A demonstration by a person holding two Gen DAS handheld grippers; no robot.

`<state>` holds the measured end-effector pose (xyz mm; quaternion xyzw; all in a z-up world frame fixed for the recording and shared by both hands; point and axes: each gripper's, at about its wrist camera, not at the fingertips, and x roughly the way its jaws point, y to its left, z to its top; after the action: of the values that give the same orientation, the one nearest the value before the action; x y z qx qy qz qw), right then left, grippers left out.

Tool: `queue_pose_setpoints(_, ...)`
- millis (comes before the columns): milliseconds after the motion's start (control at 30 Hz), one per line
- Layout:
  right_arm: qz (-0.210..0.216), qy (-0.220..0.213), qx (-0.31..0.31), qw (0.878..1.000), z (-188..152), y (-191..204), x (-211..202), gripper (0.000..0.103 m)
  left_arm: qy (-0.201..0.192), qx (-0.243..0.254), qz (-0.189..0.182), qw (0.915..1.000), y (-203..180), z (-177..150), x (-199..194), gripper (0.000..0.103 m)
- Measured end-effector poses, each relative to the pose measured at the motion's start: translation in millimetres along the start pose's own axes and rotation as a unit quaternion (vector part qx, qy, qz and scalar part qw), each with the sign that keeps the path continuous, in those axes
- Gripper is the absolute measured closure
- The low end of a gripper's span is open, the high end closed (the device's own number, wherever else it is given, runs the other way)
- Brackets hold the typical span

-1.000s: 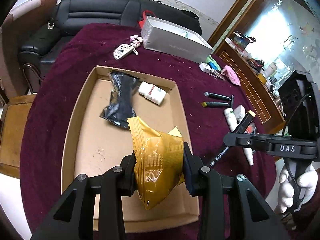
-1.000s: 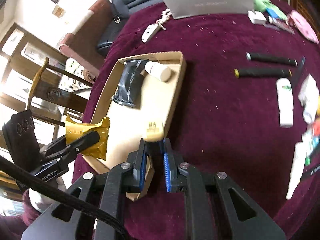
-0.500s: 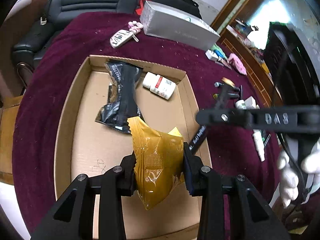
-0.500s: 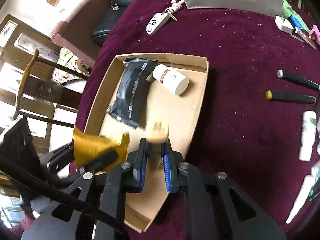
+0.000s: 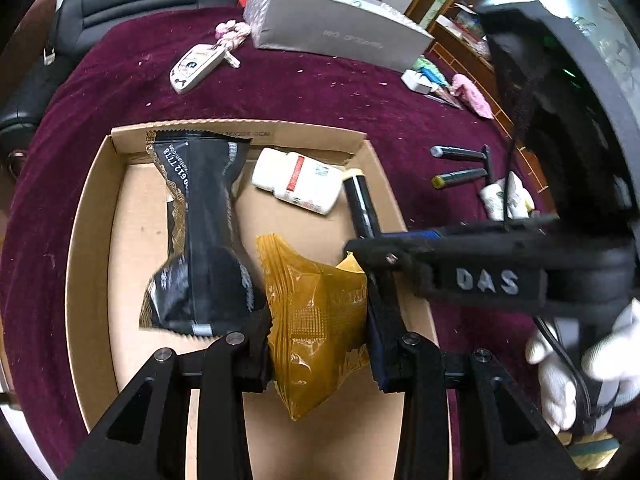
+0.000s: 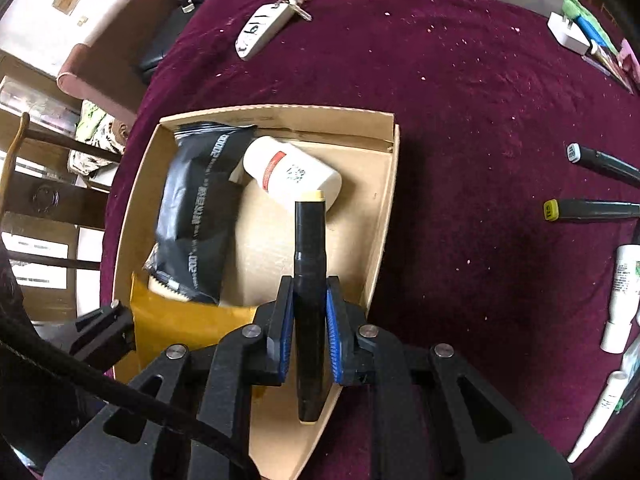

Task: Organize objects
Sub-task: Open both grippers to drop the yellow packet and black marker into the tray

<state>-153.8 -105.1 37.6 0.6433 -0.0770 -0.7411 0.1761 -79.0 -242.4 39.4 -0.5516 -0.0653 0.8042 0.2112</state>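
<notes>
In the left wrist view, the left gripper (image 5: 318, 334) is seen closed partway on a golden snack packet (image 5: 320, 320), which is pinched between its pads and held low over the near half of the cardboard tray (image 5: 90, 216). A black snack packet (image 5: 204, 232) and a white pill bottle (image 5: 298, 180) are already laid inside the tray. The right gripper (image 5: 362, 246) is reached in from the right, in a white-gloved hand (image 5: 576, 368), and a black marker (image 5: 360, 204) is carried by it over the tray's right side, just beside the bottle. Two more markers (image 5: 460, 166) are left on the maroon tablecloth (image 5: 320, 88), with a key fob (image 5: 198, 66) and a grey box (image 5: 340, 36) further off.

In the right wrist view, the right gripper (image 6: 308, 332) is shown shut tight on the black marker (image 6: 309, 280), whose cream-capped tip is pointed at the pill bottle (image 6: 294, 176). The golden packet (image 6: 180, 320) is seen at the tray's near corner, against the black packet (image 6: 198, 208). White tubes (image 6: 620, 296) are still scattered at the right edge of the cloth.

The job is judged roughly half done: two items are stowed, two are over the tray and not yet released, and several markers, tubes and small things remain to be gathered.
</notes>
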Motion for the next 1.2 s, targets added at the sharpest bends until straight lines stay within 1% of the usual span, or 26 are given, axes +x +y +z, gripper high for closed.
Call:
queue_pose_setpoints(133,-0.005,-0.002,0.002,1.000,1,1,2,0.090,0.011,-0.023,0.004,0.9997,13,4,13,0.071)
queue_pose_setpoints(433,-0.008,-0.003,0.007,1.000,4,-1,9,0.091,-0.009,-0.033,0.016,0.9993,15,8,16,0.070)
queue_pose_setpoints(533,-0.012,-0.006,0.005,1.000,4,-1,9,0.091,-0.010,-0.040,0.012,0.9991,15,10,17,0.065)
queue_pose_setpoints(600,-0.014,-0.010,0.004,1.000,4,-1,8,0.091,-0.009,-0.043,0.017,0.9989,16,10,16,0.061)
queue_pose_setpoints(633,-0.014,-0.010,0.004,1.000,3,-1,8,0.091,-0.009,-0.046,0.016,0.9988,16,10,15,0.058)
queue_pose_setpoints(667,-0.015,-0.011,0.002,1.000,4,-2,7,0.091,-0.007,-0.051,0.012,0.9986,18,9,14,0.050)
queue_pose_setpoints(700,-0.016,-0.012,0.001,1.000,4,-3,7,0.090,-0.005,-0.056,0.009,0.9984,19,9,13,0.046)
queue_pose_setpoints(733,-0.016,-0.013,0.000,1.000,4,-3,5,0.087,-0.003,-0.061,0.005,0.9981,20,8,12,0.043)
queue_pose_setpoints(900,-0.004,-0.021,-0.003,1.000,1,-3,-4,0.077,0.000,-0.070,0.010,0.9975,17,6,1,0.043)
queue_pose_setpoints(967,-0.007,-0.025,-0.009,1.000,-1,-2,-9,0.074,0.002,-0.078,0.005,0.9969,15,4,-5,0.043)
queue_pose_setpoints(1033,-0.002,-0.030,-0.011,0.999,0,2,-13,0.068,0.004,-0.088,0.001,0.9961,15,3,-10,0.043)
queue_pose_setpoints(1133,0.010,-0.042,-0.009,0.999,-3,3,-26,0.066,0.005,-0.112,-0.017,0.9935,17,0,-21,0.043)
queue_pose_setpoints(1200,0.022,-0.049,-0.004,0.999,-7,1,-34,0.065,0.001,-0.135,-0.037,0.9902,20,-3,-28,0.043)
